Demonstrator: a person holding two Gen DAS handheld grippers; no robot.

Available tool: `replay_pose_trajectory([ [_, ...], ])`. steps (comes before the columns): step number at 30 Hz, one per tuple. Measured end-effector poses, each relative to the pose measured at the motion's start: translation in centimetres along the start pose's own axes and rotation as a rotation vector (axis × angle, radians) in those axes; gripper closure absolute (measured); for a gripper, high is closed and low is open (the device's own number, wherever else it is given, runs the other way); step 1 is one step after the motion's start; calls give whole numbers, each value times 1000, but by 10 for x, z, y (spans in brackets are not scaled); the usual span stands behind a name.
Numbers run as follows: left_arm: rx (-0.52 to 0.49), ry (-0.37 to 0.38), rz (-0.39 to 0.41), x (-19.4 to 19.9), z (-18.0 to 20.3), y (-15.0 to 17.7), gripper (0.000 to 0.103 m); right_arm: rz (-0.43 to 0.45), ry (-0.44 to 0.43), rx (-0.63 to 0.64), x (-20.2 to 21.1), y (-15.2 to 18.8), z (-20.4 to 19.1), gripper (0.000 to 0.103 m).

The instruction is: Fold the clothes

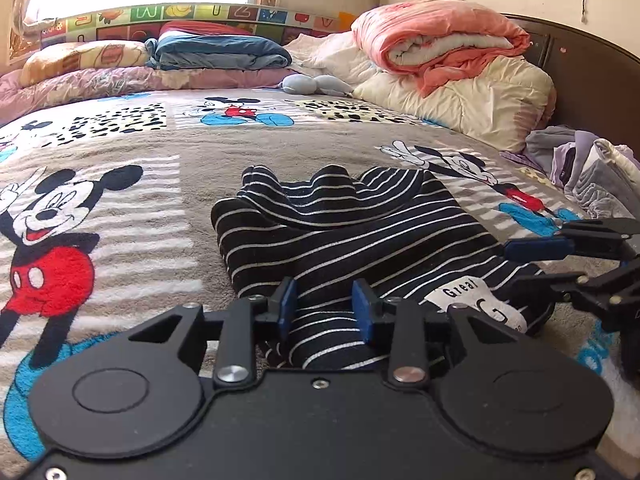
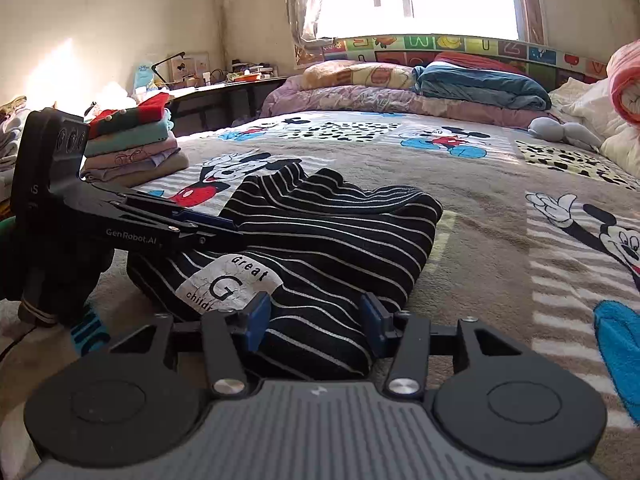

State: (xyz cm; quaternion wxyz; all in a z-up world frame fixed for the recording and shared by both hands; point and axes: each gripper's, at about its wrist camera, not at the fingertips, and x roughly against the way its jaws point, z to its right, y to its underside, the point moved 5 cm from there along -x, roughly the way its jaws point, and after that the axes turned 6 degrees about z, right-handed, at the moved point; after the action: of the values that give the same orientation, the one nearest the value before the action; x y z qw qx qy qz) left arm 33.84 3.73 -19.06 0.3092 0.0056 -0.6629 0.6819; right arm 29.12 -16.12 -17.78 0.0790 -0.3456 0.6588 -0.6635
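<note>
The striped garment (image 1: 340, 240) is lying bundled on the Mickey blanket (image 1: 120, 168), its white label (image 2: 228, 284) facing us. We are holding the left gripper (image 1: 326, 310) and right gripper (image 2: 316, 316) partly open astride its near edge, pads apparently not pinching cloth. We are judging that even, level corner grips matter next. Left of the garment, a folded stack (image 2: 136, 146) is sitting; no containers are showing.

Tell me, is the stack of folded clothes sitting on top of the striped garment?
No, the stack of folded clothes rests on the blanket, apart from the striped garment.
</note>
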Motion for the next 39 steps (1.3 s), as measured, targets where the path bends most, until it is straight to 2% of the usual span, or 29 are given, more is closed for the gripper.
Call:
replay_pose_trajectory([
  [3,3,-16,24,6,0,0,70,77,56,-61,27,-8,3,49],
  [5,-13,-38,71,18,8,-5,72,87,101,-202,36,-6,15,46],
  [6,-28,-19,95,27,15,-8,72,80,92,-295,37,0,22,44],
  [7,-40,42,114,37,27,-11,72,64,73,-396,36,10,28,45],
  [8,-48,104,115,43,38,-10,72,56,61,-422,35,16,27,46],
  [11,-132,141,5,30,62,10,72,74,28,-420,34,22,24,50],
  [13,-98,117,-13,20,58,15,69,107,-15,-443,36,20,26,67],
  [15,-49,121,-16,17,53,15,66,80,-55,-420,34,22,26,80],
  [21,-29,131,-14,19,50,17,66,59,-121,-400,48,21,35,82],
  [23,-29,132,-13,19,51,17,66,45,-117,-389,45,21,39,71],
  [25,-27,133,-13,19,51,17,66,27,-148,-383,36,20,42,44],
  [26,-25,134,-13,19,51,17,66,13,-171,-378,30,19,43,43],
  [27,-22,135,-14,19,50,17,66,4,-184,-365,24,19,44,50],
  [28,-18,137,-14,18,50,17,66,8,-201,-367,21,18,45,74],
  [29,-14,137,-15,18,49,17,66,17,-220,-376,20,17,46,79],
  [32,-4,139,-18,18,49,17,66,12,-254,-408,27,18,48,87],
  [35,-1,131,-20,18,49,17,66,26,-250,-512,37,21,61,91],
  [36,1,129,-21,19,49,17,66,29,-237,-533,40,22,65,97],
  [39,-1,135,-21,22,49,16,66,59,-179,-576,50,23,74,98],
])
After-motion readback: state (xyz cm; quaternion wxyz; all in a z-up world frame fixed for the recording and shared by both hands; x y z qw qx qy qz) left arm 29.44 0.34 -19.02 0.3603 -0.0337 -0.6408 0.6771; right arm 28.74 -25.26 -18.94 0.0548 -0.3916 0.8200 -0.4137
